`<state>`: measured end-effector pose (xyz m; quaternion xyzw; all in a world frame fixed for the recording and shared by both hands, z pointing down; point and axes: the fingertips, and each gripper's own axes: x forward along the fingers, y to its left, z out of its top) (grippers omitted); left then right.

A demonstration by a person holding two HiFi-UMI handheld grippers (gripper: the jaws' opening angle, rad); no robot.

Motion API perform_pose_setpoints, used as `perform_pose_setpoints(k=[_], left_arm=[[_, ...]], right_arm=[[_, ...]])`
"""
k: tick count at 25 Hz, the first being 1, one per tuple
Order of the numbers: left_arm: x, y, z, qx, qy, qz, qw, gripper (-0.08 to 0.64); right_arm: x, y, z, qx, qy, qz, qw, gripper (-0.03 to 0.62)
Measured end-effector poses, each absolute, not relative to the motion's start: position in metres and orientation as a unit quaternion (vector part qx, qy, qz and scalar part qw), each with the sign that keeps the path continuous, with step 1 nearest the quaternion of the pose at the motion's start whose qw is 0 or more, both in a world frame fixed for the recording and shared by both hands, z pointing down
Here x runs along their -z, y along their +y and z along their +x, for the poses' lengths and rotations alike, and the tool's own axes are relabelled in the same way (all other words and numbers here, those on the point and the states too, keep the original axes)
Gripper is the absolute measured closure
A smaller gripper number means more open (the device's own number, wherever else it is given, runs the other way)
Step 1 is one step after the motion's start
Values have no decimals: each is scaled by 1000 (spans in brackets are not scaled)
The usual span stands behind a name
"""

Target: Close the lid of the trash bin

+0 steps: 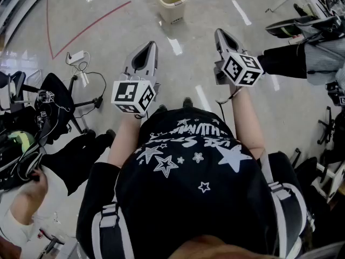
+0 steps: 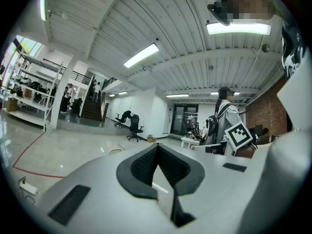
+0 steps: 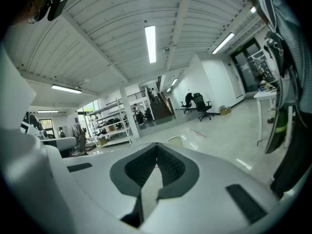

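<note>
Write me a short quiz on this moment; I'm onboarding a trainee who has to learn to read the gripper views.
1. True or false: the left gripper is touching the trash bin.
2. Multiple choice: in the right gripper view, the right gripper has its fingers A) wide apart, B) closed together on nothing, C) clamped on a lid.
3. Fill in the missing word: in the head view, the trash bin stands on the floor ____ of both grippers.

Key: 1 false, they are well apart; 2 B; 3 ahead.
</note>
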<state>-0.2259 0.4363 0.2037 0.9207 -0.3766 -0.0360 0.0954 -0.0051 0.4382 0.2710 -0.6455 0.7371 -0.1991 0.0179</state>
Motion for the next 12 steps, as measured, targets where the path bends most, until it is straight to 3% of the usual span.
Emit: perform_pose_setpoints(k=[12], left_arm=[[-204, 436, -184, 36, -390, 917, 81, 549]], right_arm=[[-281, 439, 49, 210, 739, -640, 34, 586]])
